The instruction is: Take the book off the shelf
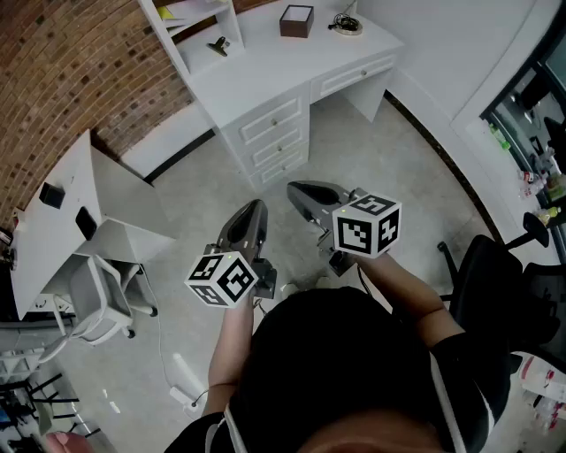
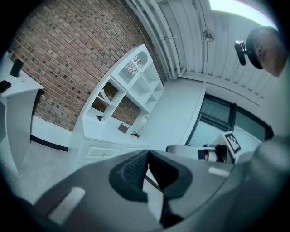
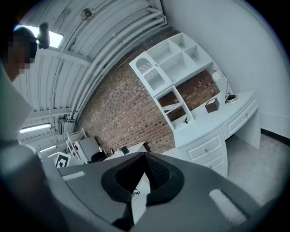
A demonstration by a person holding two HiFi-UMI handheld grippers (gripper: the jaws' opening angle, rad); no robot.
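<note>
- The left gripper [image 1: 255,206] sits at the centre of the head view, low over the floor. Its jaws are pressed together with nothing between them, as the left gripper view [image 2: 147,154] shows.
- The right gripper [image 1: 293,188] is just to the right of it, tip pointing to the upper left of the frame. Its jaws are also closed and empty [image 3: 145,157].
- The two grippers are near each other but do not touch. Both are well apart from the furniture.
- A white desk [image 1: 265,75] with drawers [image 1: 276,134] fills the upper middle of the head view.
- The white shelf unit [image 3: 174,63] stands on the desk against the brick wall [image 3: 122,108], in the upper right of the right gripper view.
- The book [image 3: 174,107] seems to be the pale flat thing leaning aslant in the unit's lower open compartment. It is too small to be sure.
- On the desktop are a dark box [image 1: 296,20], a small black clip [image 1: 218,44] and a coiled lamp base [image 1: 348,25].
- A black office chair [image 1: 500,283] stands at the right edge.
</note>
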